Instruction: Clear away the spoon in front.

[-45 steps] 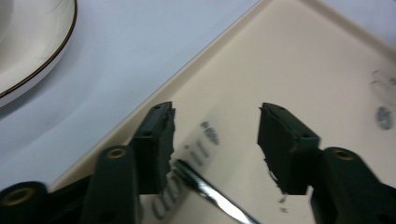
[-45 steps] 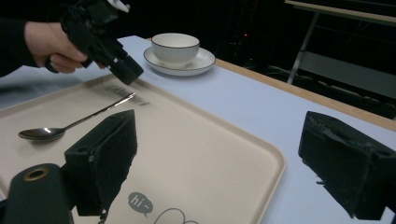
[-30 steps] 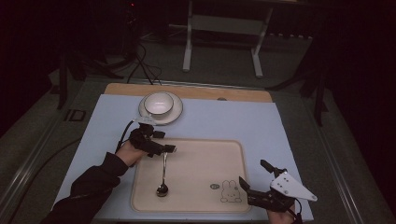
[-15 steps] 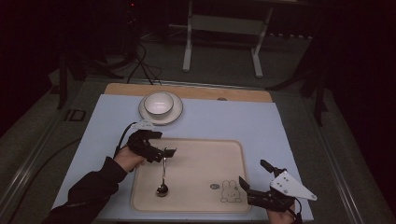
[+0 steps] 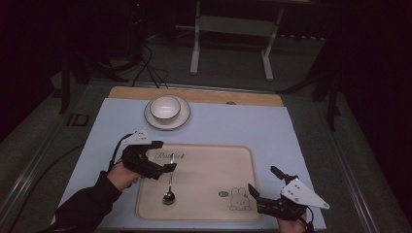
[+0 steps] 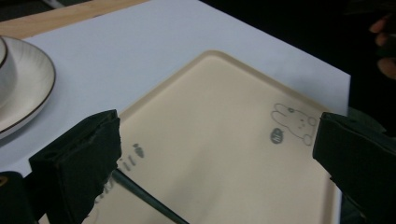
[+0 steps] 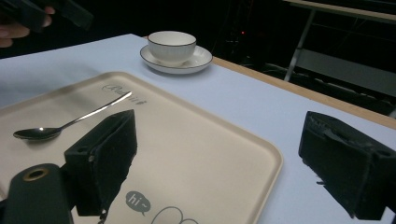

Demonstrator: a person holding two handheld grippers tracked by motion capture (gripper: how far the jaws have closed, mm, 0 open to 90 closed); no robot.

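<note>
High view, lower left: slim metal spoon (image 5: 169, 187) lies on the beige plastic tray (image 5: 214, 167), unlifted, left gripper (image 5: 165, 167) wide beside its handle, right gripper (image 5: 265, 187) wide.

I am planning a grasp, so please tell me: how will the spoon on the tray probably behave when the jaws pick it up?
The spoon looks like thin polished metal, so it is probably stiff, light and rather slippery. Its slim handle lies nearly flat on the smooth tray, so it may slide or pivot when nudged.

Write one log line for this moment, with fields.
left gripper: open, over spoon handle | right gripper: open, idle | spoon: flat on tray
</note>
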